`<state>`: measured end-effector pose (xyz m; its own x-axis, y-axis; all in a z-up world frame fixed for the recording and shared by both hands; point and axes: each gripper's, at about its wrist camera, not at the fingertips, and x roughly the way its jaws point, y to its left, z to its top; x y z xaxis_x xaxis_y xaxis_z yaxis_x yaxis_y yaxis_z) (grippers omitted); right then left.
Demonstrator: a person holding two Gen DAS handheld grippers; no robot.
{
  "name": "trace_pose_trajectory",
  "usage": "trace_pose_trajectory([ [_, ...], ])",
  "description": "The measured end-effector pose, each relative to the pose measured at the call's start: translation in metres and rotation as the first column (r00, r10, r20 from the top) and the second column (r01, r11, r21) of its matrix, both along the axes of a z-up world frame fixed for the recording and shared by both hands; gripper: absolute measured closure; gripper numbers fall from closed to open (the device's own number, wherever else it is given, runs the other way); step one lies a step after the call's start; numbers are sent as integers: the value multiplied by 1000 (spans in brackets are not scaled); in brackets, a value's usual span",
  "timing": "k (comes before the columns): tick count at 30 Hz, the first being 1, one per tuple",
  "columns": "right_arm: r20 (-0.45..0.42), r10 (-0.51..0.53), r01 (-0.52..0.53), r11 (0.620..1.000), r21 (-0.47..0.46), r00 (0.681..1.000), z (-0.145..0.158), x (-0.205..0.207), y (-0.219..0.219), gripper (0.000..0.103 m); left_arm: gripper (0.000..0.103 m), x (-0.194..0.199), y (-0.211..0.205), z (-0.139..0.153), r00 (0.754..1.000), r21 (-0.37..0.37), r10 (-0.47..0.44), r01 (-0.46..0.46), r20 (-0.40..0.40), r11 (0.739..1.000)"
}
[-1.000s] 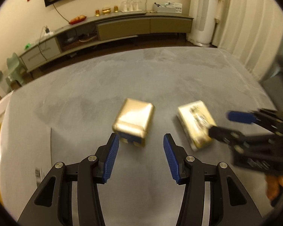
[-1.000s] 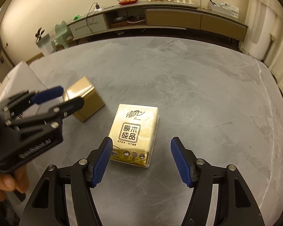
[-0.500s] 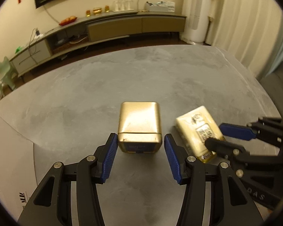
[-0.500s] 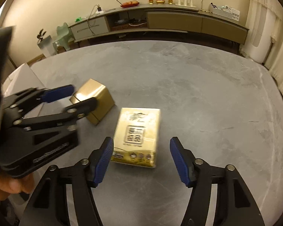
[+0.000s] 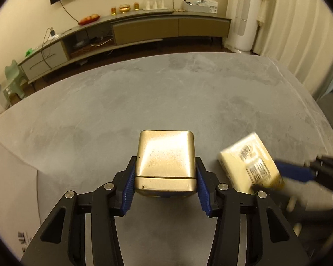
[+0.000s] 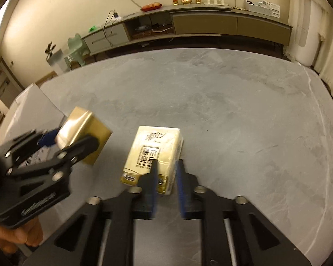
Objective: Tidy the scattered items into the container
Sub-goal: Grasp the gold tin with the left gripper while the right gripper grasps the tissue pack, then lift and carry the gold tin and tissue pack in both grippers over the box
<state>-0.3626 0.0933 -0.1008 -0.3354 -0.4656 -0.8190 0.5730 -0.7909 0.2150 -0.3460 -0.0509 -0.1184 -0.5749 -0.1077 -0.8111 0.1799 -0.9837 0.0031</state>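
Note:
A gold metal tin [image 5: 165,155] sits between the blue pads of my left gripper [image 5: 165,166], which is shut on its near end. In the right wrist view the same tin [image 6: 84,128] shows at the left, in the left gripper [image 6: 70,140]. Right of it lies a cream tissue pack [image 6: 153,146] with printed characters. My right gripper [image 6: 167,163] has closed on the pack's near right part, its fingers blurred. From the left wrist view the pack [image 5: 248,157] looks blurred and tilted, held by the right gripper [image 5: 268,177].
The grey stone-look table [image 6: 233,110] stretches wide beyond both items. A white box [image 6: 33,110] stands at the table's left edge. A hand [image 6: 17,237] holds the left gripper. A long TV cabinet [image 5: 144,26] lines the far wall.
Both grippers went from open to shut. The left one moved forward and closed on the gold tin; the right one closed on the tissue pack, which now looks tilted.

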Motion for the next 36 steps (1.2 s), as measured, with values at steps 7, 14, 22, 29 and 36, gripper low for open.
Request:
trace_pose_trajectory([
  [7, -85, 47, -38, 994, 98, 995, -25, 10, -32, 28, 53, 45, 1, 26, 999, 27, 14, -13, -44, 1000],
  [14, -69, 40, -34, 995, 95, 997, -19, 11, -30, 50, 53, 86, 4, 41, 998, 34, 23, -21, -54, 999],
  [22, -73, 63, -63, 998, -7, 995, 19, 43, -26, 50, 53, 126, -1, 67, 992, 63, -16, 24, -129, 998],
  [29, -85, 102, -106, 993, -45, 991, 43, 82, -39, 50, 53, 142, -34, 61, 987, 177, 66, -40, -144, 983],
  [36, -129, 108, -120, 989, -84, 986, 78, 107, -56, 50, 53, 159, -33, 94, 971, 136, 52, -20, -235, 990],
])
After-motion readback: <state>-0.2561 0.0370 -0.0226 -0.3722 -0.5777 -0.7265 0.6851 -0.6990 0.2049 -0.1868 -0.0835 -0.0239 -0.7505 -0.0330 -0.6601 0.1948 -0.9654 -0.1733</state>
